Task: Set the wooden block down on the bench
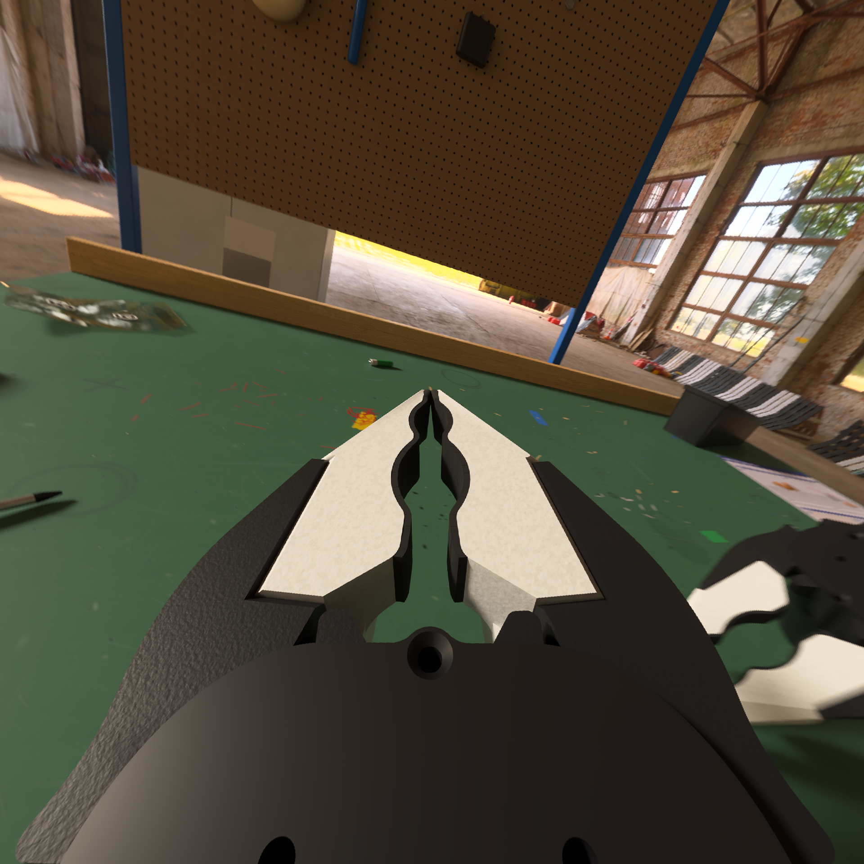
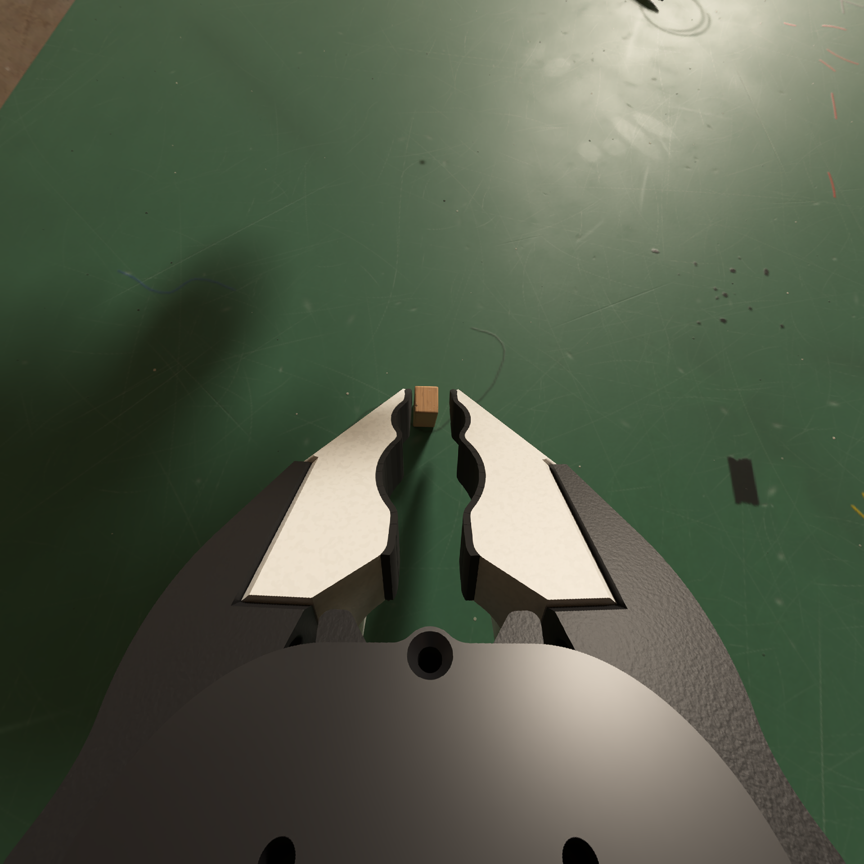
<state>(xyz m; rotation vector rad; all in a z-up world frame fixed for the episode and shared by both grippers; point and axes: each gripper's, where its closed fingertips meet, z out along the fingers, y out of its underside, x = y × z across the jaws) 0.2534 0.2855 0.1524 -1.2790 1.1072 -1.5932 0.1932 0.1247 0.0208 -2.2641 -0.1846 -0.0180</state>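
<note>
The wooden block (image 2: 425,406) is a small tan cube standing on the green bench mat (image 2: 327,187). It sits between the fingertips of my right gripper (image 2: 430,397), close to the left finger and with a clear gap to the right finger. The right gripper's jaws are apart and do not clamp the block. My left gripper (image 1: 430,392) hovers over the bench mat (image 1: 187,467) with its tips pressed together and nothing between them. The right gripper also shows, blurred, at the right edge of the left wrist view (image 1: 748,645). The block does not show in that view.
A pegboard (image 1: 397,163) with hung tools rises behind a wooden back rail (image 1: 327,313). On the mat lie a small green cylinder (image 1: 381,363), a pen (image 1: 32,500), a crumpled wrapper (image 1: 93,311), a paper sheet (image 1: 804,495) and a black tape strip (image 2: 743,480). A black bin (image 1: 710,416) stands at the right.
</note>
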